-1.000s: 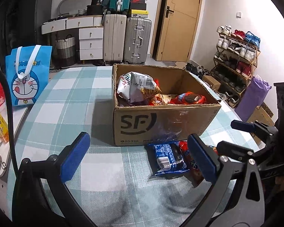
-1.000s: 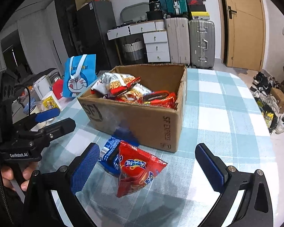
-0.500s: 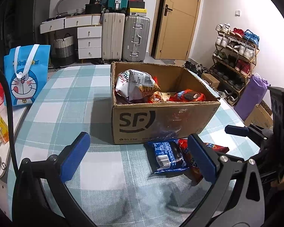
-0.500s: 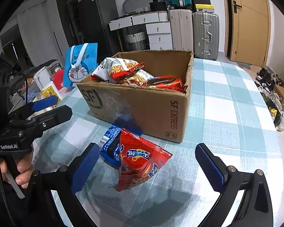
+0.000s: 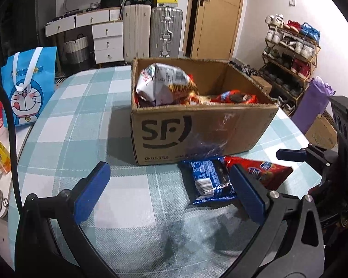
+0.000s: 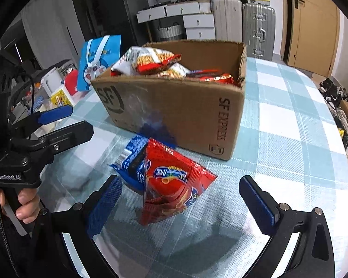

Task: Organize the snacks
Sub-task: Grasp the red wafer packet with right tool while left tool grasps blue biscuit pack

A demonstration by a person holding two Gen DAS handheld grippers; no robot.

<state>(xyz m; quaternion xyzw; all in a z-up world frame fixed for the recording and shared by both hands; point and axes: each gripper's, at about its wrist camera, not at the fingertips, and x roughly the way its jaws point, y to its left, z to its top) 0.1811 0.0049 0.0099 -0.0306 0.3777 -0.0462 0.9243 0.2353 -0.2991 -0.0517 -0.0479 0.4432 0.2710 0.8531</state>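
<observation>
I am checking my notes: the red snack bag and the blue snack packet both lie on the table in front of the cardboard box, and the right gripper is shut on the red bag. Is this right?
Not quite. The right gripper is open, its fingers on either side of the red snack bag, as the right wrist view shows. The rest holds: the red bag and blue snack packet lie on the table in front of the cardboard box.

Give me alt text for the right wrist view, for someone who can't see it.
The open right claw hovers over a red snack bag lying partly on a blue snack packet on the checked tablecloth. Just behind them stands an open SF cardboard box holding more snacks. The left claw shows at the left edge.
</observation>
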